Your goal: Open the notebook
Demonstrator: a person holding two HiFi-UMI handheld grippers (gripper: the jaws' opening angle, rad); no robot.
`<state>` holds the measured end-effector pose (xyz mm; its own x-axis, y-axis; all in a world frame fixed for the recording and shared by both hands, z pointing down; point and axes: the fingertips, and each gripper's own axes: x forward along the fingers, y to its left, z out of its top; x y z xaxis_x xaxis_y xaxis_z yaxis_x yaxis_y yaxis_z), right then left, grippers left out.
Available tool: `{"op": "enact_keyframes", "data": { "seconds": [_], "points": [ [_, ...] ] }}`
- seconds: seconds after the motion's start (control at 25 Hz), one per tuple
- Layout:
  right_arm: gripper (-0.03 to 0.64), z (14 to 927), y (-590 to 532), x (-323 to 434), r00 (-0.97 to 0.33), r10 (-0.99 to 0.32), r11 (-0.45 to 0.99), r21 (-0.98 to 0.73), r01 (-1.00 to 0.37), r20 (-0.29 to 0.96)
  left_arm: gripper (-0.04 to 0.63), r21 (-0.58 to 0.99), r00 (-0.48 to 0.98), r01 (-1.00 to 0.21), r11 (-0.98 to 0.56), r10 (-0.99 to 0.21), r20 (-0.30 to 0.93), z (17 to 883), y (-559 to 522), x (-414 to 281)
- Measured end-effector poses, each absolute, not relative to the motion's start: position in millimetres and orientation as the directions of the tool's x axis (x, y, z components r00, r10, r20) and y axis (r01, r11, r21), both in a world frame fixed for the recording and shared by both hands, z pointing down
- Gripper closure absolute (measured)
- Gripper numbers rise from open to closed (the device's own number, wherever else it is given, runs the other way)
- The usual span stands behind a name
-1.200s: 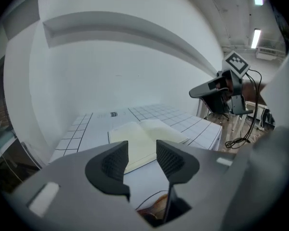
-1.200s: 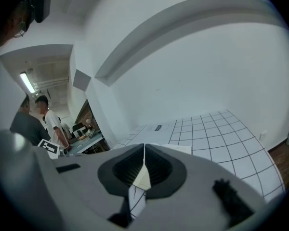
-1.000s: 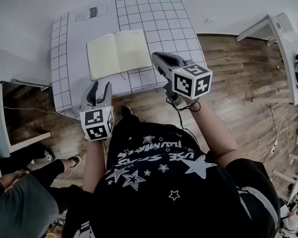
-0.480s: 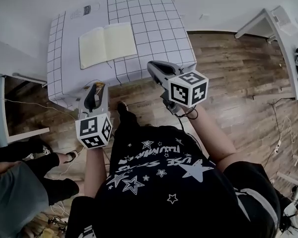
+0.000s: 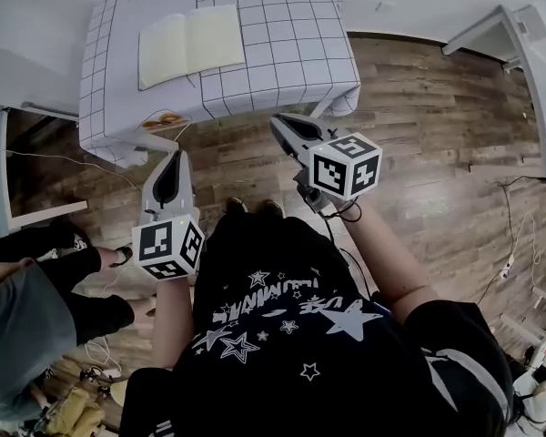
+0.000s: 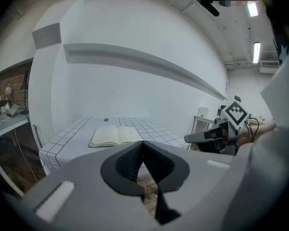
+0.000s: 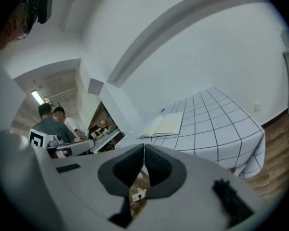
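The notebook [image 5: 191, 42] lies open, cream pages up, on the table with the grid cloth [image 5: 282, 53]. Both grippers hang over the wood floor, well short of the table and touching nothing. My left gripper [image 5: 175, 157] is shut, its jaws pressed together with nothing between them. My right gripper [image 5: 281, 125] is also shut and empty. The left gripper view shows the notebook [image 6: 114, 135] beyond the closed jaws, with the right gripper [image 6: 216, 134] off to the side. The right gripper view shows the notebook [image 7: 163, 126] on the cloth.
A white desk [image 5: 528, 44] stands at the right. A seated person [image 5: 27, 326] is at the lower left, and a low white table [image 5: 0, 198] beside them. Cables trail on the floor [image 5: 505, 262]. Two people [image 7: 53, 121] stand far off in the right gripper view.
Both grippers have drawn back from the table, which now sits farther away at the top of the view. The left jaws have gone from open to shut.
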<state>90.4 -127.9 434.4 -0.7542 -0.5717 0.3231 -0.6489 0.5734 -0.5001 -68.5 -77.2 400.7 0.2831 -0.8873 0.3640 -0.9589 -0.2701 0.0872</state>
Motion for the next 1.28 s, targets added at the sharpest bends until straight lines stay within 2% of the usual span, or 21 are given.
{"op": "enact_keyframes", "data": {
  "seconds": [0.32,0.56,1.0,1.28],
  "points": [
    [0.6,445,-114,75,-0.749,-0.574,0.546,-0.527,-0.651,0.331,0.584,0.147,0.32,-0.947,-0.285,-0.865,0.387,409,-59,-72],
    [0.6,438,-87,48,-0.715,-0.608,0.53,-0.493,-0.69,0.345,0.584,0.176,0.368,-0.93,-0.323,-0.844,0.39,416,-30,-103],
    [0.6,408,0,-19,-0.657,-0.678,0.519,-0.419,-0.745,0.33,0.584,0.17,0.434,-0.901,-0.4,-0.839,0.329,398,36,-178],
    [0.6,388,52,-30,-0.612,-0.726,0.5,-0.371,-0.783,0.313,0.584,0.165,0.479,-0.878,-0.45,-0.831,0.283,388,74,-199]
  ]
}}
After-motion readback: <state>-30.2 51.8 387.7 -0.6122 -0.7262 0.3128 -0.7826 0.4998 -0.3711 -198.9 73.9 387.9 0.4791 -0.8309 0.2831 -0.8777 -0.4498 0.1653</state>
